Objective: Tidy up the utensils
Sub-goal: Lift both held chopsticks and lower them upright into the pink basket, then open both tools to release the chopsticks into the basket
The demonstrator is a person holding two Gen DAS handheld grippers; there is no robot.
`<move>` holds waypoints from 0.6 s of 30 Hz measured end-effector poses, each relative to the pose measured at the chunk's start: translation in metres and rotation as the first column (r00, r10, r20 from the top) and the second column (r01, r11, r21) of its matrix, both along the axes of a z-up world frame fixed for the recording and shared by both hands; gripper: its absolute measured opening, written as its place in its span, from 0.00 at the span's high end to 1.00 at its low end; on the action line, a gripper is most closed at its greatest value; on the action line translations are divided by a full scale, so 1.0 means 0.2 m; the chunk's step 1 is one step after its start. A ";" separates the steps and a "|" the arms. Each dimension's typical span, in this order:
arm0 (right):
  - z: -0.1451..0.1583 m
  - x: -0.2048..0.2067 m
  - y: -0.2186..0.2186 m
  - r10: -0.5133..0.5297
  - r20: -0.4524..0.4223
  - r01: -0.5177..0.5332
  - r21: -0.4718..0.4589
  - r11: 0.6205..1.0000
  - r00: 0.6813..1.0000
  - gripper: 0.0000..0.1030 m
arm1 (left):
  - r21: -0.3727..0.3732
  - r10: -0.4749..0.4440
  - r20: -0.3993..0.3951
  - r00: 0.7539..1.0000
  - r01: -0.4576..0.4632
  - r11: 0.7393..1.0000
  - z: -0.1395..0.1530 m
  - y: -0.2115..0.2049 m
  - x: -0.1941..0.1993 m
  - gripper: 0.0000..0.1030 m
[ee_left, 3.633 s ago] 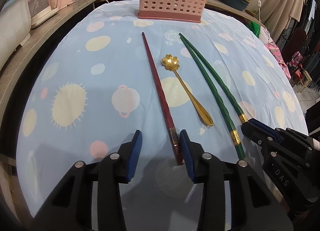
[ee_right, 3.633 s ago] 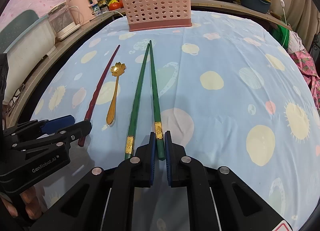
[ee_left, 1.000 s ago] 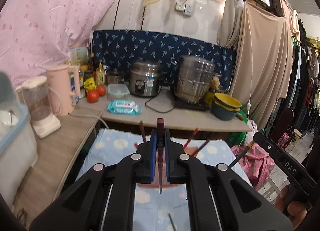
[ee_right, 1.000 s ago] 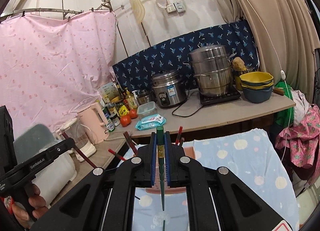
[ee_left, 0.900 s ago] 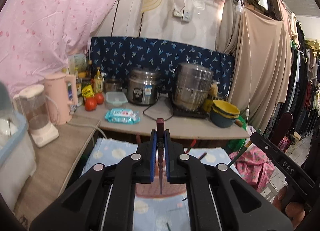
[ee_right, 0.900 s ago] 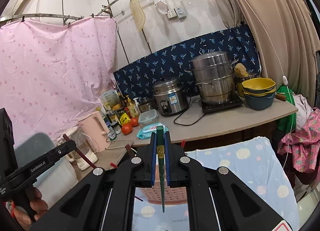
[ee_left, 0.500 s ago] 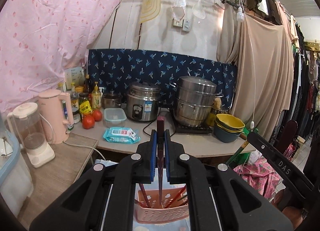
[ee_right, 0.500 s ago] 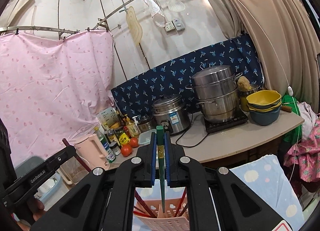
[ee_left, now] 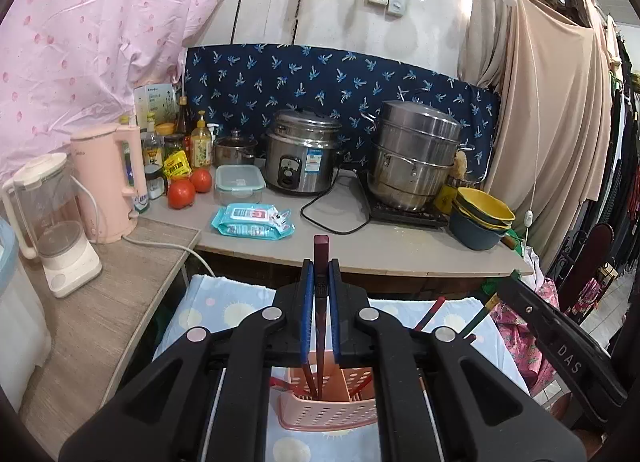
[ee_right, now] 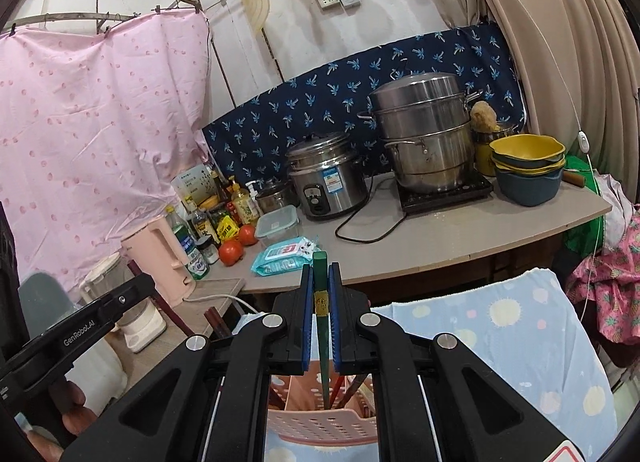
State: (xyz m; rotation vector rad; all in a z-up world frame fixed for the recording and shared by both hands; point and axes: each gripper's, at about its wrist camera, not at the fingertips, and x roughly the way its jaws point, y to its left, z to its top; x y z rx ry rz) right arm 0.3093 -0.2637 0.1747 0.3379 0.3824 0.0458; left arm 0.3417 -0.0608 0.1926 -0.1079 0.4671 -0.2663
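While each hand carries one chopstick upright over the pink basket (ee_left: pixel 328 414), the step in hand looks like the drop-off: both sticks are being brought tip-down into the holder, which stands on the blue patterned tablecloth (ee_right: pixel 540 342) toward the table's far edge, below the grey counter (ee_left: pixel 400 250).

The left gripper (ee_left: pixel 320 318) is clamped on the dark red chopstick (ee_left: pixel 321 258); its blue pads press the stick from both sides with no gap left, the thick end stands up above the fingers and the thin end runs down toward the basket's inside, where other red sticks already lean. Whether the tip has passed the rim I cannot tell for sure, though it seems to sit just at or inside the opening.

The right gripper (ee_right: pixel 321 326) is likewise closed tight, on the green chopstick (ee_right: pixel 320 270), gripping it at its gold band. Its tip points down into the basket (ee_right: pixel 320 426), among the sticks already there.

My judgement is that the next move calls for easing both sticks a little lower, so the tips are well inside a compartment, then opening the jaws to let them slide down. The two grippers are near each other, so they need to part without knocking the basket or the leaning sticks.
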 end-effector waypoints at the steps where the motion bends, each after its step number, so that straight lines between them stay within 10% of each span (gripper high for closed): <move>1: -0.02 0.00 0.00 0.002 -0.008 -0.002 -0.001 1.000 1.000 0.93 | 0.000 0.000 -0.005 1.000 0.000 1.000 -0.01 0.00 0.01 0.93; 8: -0.12 0.01 0.02 0.009 -0.058 -0.009 -0.002 1.000 0.998 0.93 | 0.004 -0.002 -0.029 1.000 0.002 1.000 -0.07 0.00 0.00 0.92; 12: -0.14 -0.01 0.02 -0.014 -0.058 0.014 -0.005 1.000 0.998 0.75 | 0.001 0.018 -0.015 1.000 -0.018 1.000 -0.07 0.00 -0.04 0.56; 18: -0.13 -0.09 0.00 -0.033 -0.045 0.033 0.000 0.999 0.998 0.63 | 0.019 0.024 -0.005 1.000 -0.023 1.000 -0.07 0.00 -0.11 0.52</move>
